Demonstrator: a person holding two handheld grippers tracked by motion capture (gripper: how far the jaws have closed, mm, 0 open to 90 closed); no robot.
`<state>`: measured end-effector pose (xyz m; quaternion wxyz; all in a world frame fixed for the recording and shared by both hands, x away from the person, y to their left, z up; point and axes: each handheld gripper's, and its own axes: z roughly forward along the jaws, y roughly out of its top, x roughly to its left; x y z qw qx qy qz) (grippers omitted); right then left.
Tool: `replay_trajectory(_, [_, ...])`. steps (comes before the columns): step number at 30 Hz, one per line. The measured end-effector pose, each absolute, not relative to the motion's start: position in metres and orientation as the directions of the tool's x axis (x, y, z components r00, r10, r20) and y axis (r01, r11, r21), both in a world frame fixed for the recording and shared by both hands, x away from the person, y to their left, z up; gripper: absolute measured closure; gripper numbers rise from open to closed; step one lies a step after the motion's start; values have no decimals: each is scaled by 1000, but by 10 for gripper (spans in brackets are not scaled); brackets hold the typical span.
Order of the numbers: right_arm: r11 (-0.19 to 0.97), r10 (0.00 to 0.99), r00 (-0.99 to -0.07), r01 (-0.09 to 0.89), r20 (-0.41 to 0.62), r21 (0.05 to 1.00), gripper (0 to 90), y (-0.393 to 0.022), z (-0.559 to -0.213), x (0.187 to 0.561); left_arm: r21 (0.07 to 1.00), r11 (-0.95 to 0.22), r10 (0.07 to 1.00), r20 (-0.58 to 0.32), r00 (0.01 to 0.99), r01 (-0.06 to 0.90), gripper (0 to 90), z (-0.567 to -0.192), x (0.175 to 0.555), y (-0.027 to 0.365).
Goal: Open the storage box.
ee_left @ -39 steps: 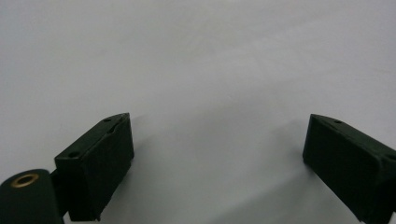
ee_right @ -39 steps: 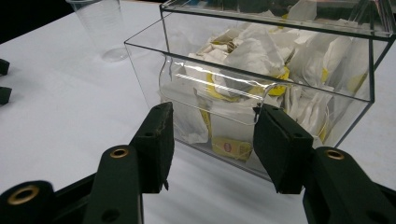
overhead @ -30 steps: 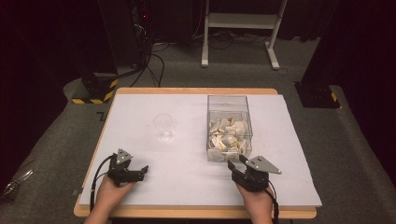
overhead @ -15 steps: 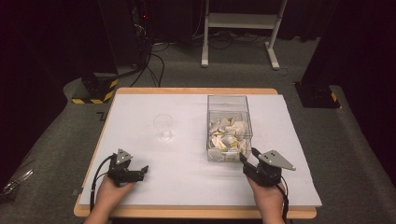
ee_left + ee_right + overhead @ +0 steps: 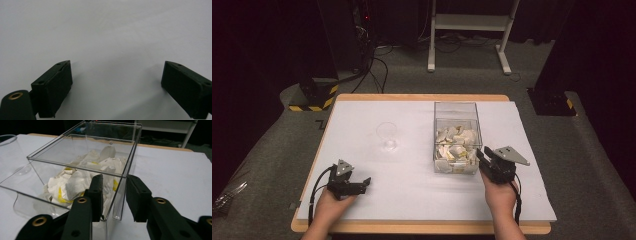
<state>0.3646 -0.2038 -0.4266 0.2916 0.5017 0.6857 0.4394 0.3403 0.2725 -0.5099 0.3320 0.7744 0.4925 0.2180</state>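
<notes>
Two grippers sit low over the white tabletop [image 5: 412,185]. The left gripper [image 5: 364,183] rests near the front left edge, its jaws wide apart over bare surface. The right gripper [image 5: 482,156] is at the near right corner of a clear plastic box [image 5: 455,112] holding white and yellow paper packets [image 5: 456,146]; its jaws stand slightly apart, straddling that corner wall. A clear glass [image 5: 387,136] stands left of the box.
</notes>
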Motion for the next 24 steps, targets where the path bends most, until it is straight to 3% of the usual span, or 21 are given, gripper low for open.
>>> replay_trajectory(1, [104,946,-321,437,47,893,755,-204,-428,367,728,-297,907,13,421,617,103,-510,340,273])
replay_trajectory(3, [109,949,-314,446,41,888,770,-203,-432,370,727,-300,906,14,423,618,102,-510,341,273])
replay_trajectory(15, [134,949,-315,469,24,873,766,-197,-439,373,727,-298,907,13,421,619,103,-510,340,273])
replay_trajectory(24, [128,955,-297,483,24,866,704,-195,-440,376,731,-293,908,10,419,617,103,-510,341,272])
